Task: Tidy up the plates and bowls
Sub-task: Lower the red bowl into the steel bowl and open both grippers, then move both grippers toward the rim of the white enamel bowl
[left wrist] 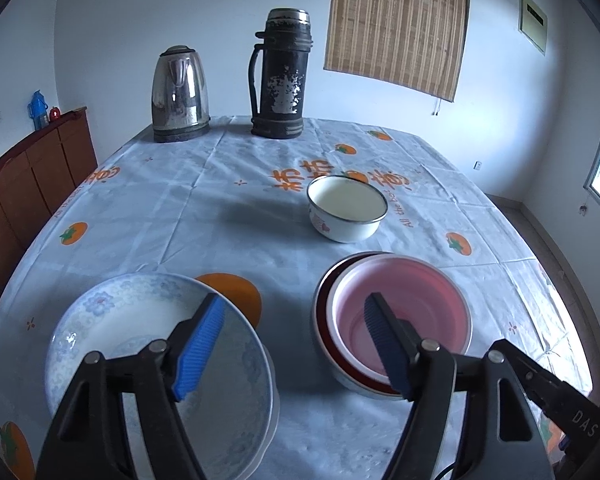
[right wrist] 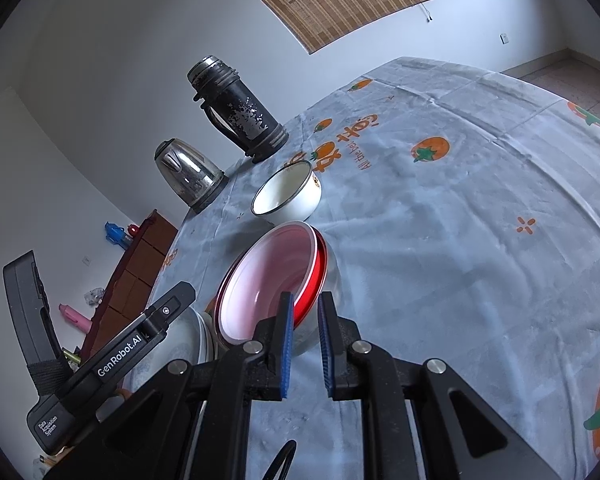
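Note:
A blue-and-white patterned plate (left wrist: 112, 320) lies at the near left on a stack of plates. A pink bowl (left wrist: 404, 304) sits nested in a red-rimmed bowl at the near right; it also shows in the right wrist view (right wrist: 260, 280). A white enamel bowl (left wrist: 346, 208) stands further back, also in the right wrist view (right wrist: 288, 194). My left gripper (left wrist: 296, 344) is open above the table between plate and pink bowl. My right gripper (right wrist: 304, 344) has its jaws narrowly apart around the near rim of the nested bowls.
A steel kettle (left wrist: 180, 94) and a black thermos (left wrist: 280, 76) stand at the table's far edge. The tablecloth (left wrist: 204, 208) has orange fruit prints. A wooden cabinet (left wrist: 32, 176) lines the left wall. The left gripper's body (right wrist: 112, 364) shows beside the right one.

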The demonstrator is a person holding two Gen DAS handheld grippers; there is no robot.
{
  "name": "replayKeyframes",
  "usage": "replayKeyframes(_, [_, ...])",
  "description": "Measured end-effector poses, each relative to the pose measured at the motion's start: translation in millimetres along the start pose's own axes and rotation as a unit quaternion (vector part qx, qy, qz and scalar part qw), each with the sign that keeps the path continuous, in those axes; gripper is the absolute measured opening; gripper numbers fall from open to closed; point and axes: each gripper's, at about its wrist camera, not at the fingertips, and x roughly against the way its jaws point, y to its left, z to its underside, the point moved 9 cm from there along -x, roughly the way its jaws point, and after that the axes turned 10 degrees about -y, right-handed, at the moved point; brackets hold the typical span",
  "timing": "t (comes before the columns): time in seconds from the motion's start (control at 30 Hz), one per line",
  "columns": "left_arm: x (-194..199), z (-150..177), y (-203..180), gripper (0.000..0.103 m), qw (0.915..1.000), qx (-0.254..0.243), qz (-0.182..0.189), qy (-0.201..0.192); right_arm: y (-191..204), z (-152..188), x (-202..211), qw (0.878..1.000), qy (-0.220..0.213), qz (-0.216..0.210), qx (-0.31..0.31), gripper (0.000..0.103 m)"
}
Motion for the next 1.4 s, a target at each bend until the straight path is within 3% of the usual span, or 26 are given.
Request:
replayKeyframes(0.07, [1,0,3,0.076,1.0000,0.000,-0.004,-0.002,1,1,1,1.000,0.000,0.003,0.002,0.017])
replayKeyframes(0.23, [3,-1,8,0.080,1.0000,0.002,-0.007,-0.004,5,-1,3,1.000,-0.011,0.009,0.004,0.046])
replayKeyframes(0.37, [7,-5,14,0.096,0.9997,0.003,-0.017,-0.017,10,-3,6,1.000,-0.017,0.011,0.012,0.046])
replayKeyframes(1.4, [9,-8,36,0.099,0.9982,-0.004,-0.054,-0.028,28,-8,10,0.997,-0.041,0.028,0.058,0.046])
